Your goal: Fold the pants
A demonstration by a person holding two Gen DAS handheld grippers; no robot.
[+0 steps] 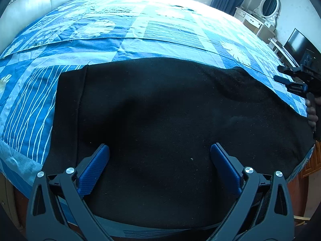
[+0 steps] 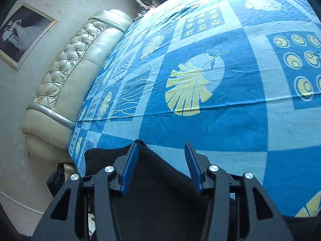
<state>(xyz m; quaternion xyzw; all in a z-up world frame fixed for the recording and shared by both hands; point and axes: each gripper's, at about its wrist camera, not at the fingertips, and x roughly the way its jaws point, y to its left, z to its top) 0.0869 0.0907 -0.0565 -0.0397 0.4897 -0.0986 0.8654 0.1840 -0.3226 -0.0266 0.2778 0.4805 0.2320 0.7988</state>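
Observation:
Black pants [image 1: 170,120] lie flat on the bed's blue patterned cover, waistband band at the left [image 1: 68,110]. My left gripper [image 1: 159,152] is open above the near part of the pants, holding nothing. My right gripper [image 2: 161,150] is open over a far corner of the pants [image 2: 152,172], with cloth lying between the blue fingers but not clamped. It also shows in the left wrist view [image 1: 295,80] at the right edge, held by a hand.
The blue bed cover [image 2: 220,120] stretches far beyond the pants. A padded cream headboard [image 2: 70,70] stands at the left. A white dresser with mirror [image 1: 260,14] and a dark screen [image 1: 301,44] stand at the right wall.

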